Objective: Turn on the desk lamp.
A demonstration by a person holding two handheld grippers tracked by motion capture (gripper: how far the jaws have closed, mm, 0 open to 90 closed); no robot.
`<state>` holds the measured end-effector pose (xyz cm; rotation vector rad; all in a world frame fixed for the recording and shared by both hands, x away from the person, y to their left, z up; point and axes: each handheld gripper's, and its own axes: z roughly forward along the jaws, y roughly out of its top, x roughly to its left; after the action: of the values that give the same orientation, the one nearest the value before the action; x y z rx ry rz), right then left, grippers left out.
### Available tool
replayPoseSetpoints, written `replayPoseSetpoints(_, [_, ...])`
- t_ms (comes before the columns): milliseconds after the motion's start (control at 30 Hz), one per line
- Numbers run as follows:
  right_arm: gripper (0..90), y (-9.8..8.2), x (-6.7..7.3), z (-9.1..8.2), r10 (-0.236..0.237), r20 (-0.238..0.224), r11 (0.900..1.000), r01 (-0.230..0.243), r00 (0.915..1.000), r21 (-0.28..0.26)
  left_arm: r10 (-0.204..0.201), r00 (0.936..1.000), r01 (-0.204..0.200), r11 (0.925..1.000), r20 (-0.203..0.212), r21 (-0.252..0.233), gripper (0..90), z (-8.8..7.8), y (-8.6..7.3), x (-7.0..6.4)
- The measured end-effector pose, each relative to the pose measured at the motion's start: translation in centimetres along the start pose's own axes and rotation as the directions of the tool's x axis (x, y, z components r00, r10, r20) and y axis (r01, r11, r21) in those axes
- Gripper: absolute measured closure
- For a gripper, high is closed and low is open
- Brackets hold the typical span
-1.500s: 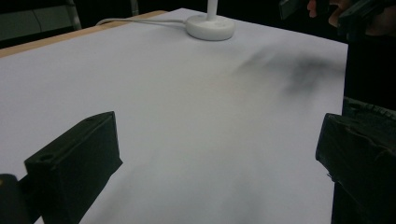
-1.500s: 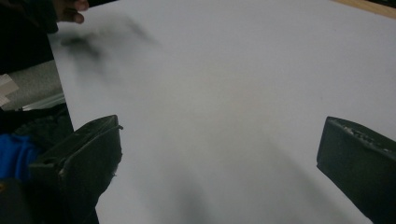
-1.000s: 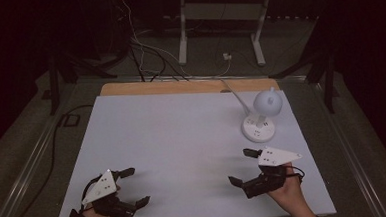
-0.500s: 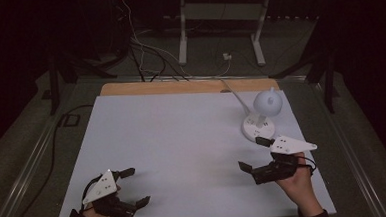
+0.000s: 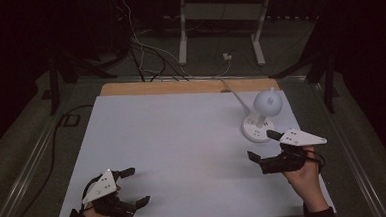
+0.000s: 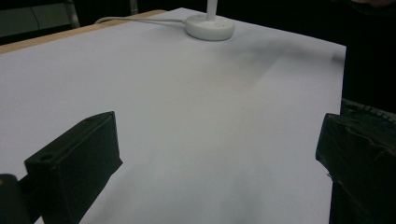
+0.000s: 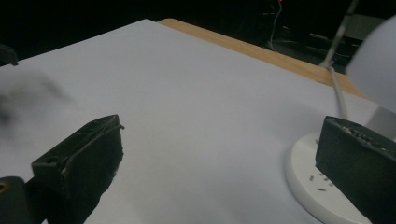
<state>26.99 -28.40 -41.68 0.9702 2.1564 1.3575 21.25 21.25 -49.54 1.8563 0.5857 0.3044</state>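
Overhead, right tool (image 5: 263,146) apart beside lamp (image 5: 261,116); left tool (image 5: 135,186) apart; right gripper view reveals base markings.

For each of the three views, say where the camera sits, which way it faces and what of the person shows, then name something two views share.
High view: above the person's side, looking forward and down on the white table sheet; both hands, left hand-held gripper, right hand-held gripper.
Left gripper view: rides the left hand-held gripper, facing across the sheet to the small white round-based desk lamp; two black jaws apart.
Right gripper view: rides the right one, beside the lamp's base; jaws apart.
Shared: lamp, sheet.
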Motion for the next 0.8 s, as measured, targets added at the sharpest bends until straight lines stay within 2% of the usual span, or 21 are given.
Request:
replayPoseSetpoints(167, [0.1, -0.3, -0.8, -0.2, 0.022, 0.023, 1.0, -0.022, 0.9995, 0.006, 0.0, 1.0, 0.0, 1.0, 0.002, 0.0, 0.4, 0.0, 0.0, 0.0])
replayPoseSetpoints(367, [0.0, -0.9, -1.9, 0.0, 0.038, 0.081, 0.999, -0.041, 0.996, 0.034, -0.003, 1.0, 0.003, 1.0, 0.001, -0.002, 0.4, 0.0, 0.0, 0.0])
replayPoseSetpoints(433, [0.0, -0.9, -2.1, 0.0, 0.043, 0.087, 0.998, -0.047, 0.9952, 0.04, -0.001, 1.0, 0.001, 1.0, 0.001, -0.001, 0.4, 0.0, 0.0, 0.0])
replayPoseSetpoints(567, [0.0, -1.4, -3.0, 0.1, 0.058, 0.13, 0.997, -0.065, 0.9898, 0.045, -0.003, 1.0, 0.003, 1.0, 0.001, -0.001, 0.4, 0.0, 0.0, 0.0])
replayPoseSetpoints(633, [0.0, -1.6, -3.5, 0.1, 0.084, 0.138, 0.995, -0.09, 0.9869, 0.036, 0.002, 1.0, -0.002, 1.0, 0.001, 0.003, 0.4, 0.0, 0.0, 0.0])
replayPoseSetpoints(800, [0.0, -2.0, -4.6, 0.1, 0.096, 0.179, 0.994, -0.104, 0.9792, 0.035, -0.001, 1.0, 0.001, 1.0, 0.0, 0.001, 0.4, 0.0, 0.0, 0.0])
